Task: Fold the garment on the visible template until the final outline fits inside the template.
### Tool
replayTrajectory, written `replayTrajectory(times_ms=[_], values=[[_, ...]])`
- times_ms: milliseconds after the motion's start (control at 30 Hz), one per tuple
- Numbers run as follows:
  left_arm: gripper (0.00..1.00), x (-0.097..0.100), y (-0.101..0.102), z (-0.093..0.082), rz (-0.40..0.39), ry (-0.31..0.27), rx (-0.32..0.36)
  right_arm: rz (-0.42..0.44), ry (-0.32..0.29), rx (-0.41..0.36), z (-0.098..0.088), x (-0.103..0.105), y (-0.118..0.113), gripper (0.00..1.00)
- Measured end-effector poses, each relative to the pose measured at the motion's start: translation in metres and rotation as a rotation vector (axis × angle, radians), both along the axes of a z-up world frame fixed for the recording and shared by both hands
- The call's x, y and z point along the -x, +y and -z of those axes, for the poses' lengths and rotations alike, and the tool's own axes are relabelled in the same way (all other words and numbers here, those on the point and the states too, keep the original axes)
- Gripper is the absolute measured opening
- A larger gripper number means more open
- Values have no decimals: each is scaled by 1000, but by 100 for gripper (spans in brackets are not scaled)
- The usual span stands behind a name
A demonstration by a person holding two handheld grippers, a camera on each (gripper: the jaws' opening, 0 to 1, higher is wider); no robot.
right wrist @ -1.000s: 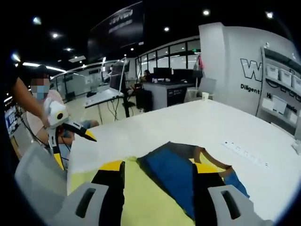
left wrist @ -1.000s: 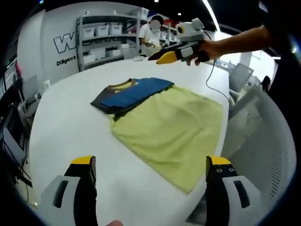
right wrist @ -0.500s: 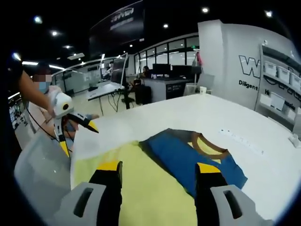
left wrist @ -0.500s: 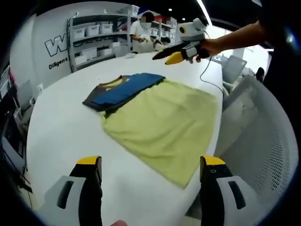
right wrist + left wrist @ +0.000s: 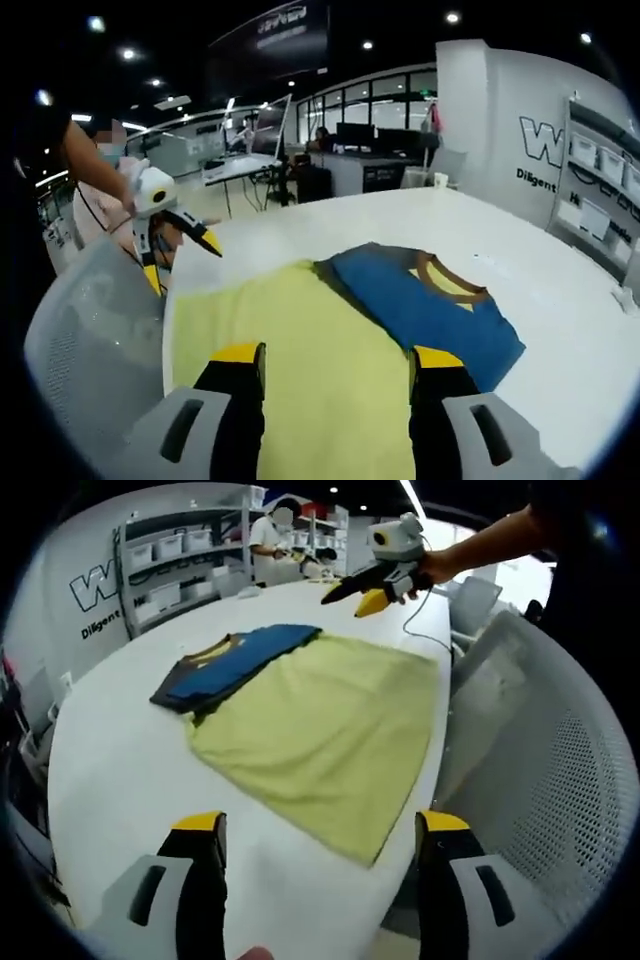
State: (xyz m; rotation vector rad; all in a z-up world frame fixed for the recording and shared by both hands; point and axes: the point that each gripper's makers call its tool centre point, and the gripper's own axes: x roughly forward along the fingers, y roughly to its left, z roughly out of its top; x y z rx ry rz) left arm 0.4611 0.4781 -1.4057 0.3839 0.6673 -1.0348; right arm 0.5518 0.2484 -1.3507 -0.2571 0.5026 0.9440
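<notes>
Each claw has black jaws, yellow tips, grey housing.

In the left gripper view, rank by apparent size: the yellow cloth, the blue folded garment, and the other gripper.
1. The flat yellow-green cloth, clearly the largest.
2. The folded blue shirt with the tan collar.
3. The right gripper, grey with yellow tips. It is held farther from the camera, so its small look is partly distance.

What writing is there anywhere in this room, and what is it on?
"W", cut off: large outlined letter on the white wall by the shelves, in the left gripper view.
"Diligent", perhaps cut off: small dark word under it on that wall, read in the right gripper view.
Pale lettering on the dark overhead banner: too blurred to read.
The garment and the bins on the shelves: no readable text.
</notes>
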Motion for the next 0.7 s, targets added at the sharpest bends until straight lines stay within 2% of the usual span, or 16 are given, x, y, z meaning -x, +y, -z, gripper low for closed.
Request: replayTrajectory(times_ms=[267,400,467,700], values=[[67,6,-3,3,31,6,-16,44,20,-12,8,13,-15,55],[62,9,-6,5,54,11,-22,48,49,-28,14,25,-21,57],[57,13,-7,7,82,11,-34,35,51,-3,19,32,-25,57],[54,18,-11,12,115,21,-50,23,70,27,31,51,-41,57]])
